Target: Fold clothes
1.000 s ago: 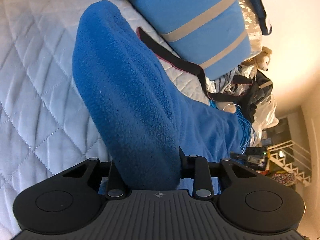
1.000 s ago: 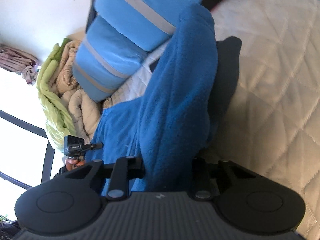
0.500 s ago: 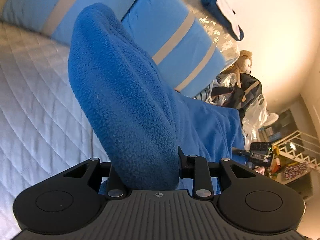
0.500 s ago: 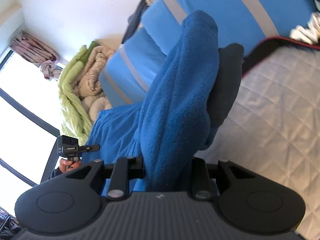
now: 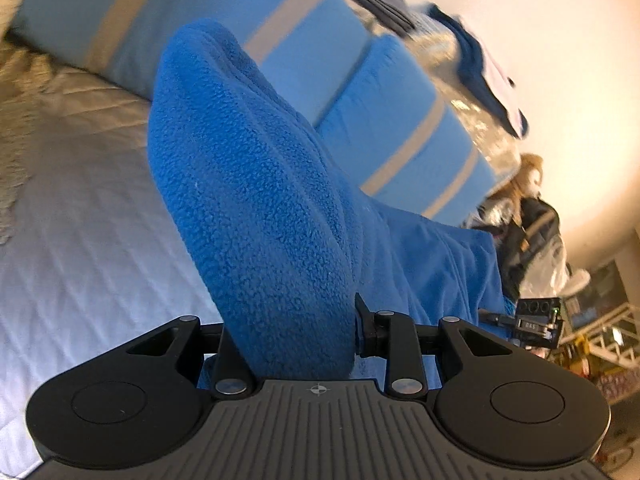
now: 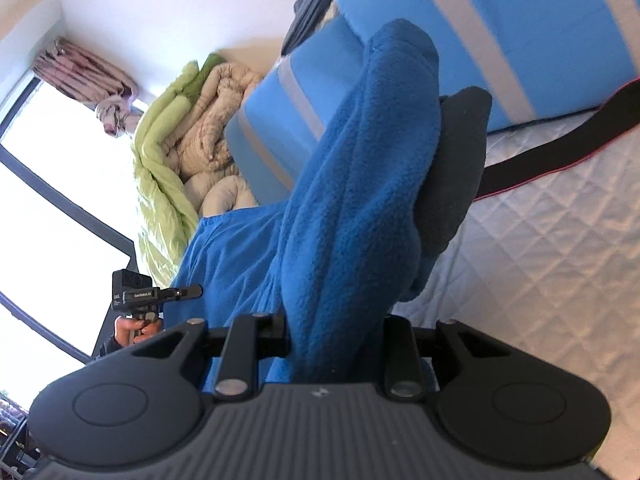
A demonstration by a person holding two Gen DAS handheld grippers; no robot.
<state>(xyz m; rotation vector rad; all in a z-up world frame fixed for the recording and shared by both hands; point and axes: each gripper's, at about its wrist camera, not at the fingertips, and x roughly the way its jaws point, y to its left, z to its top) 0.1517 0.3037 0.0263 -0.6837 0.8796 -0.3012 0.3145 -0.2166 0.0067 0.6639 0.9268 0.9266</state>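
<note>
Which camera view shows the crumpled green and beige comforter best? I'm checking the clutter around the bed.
The right wrist view: the crumpled green and beige comforter lies heaped by the window, left of the blue striped pillows, and is fully visible. The left wrist view does not show it; it looks toward the opposite side of the room.

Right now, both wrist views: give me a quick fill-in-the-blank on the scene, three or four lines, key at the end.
1. Both the left gripper and the right gripper are shut on the same blue ____ garment.
2. The pillows behind it are light blue with ____ stripes.
3. The bed cover is white, stitched in a ____ pattern.
4. By the window lies a bundled comforter, beige and ____.

Missing words: fleece; grey; diamond; green
</note>
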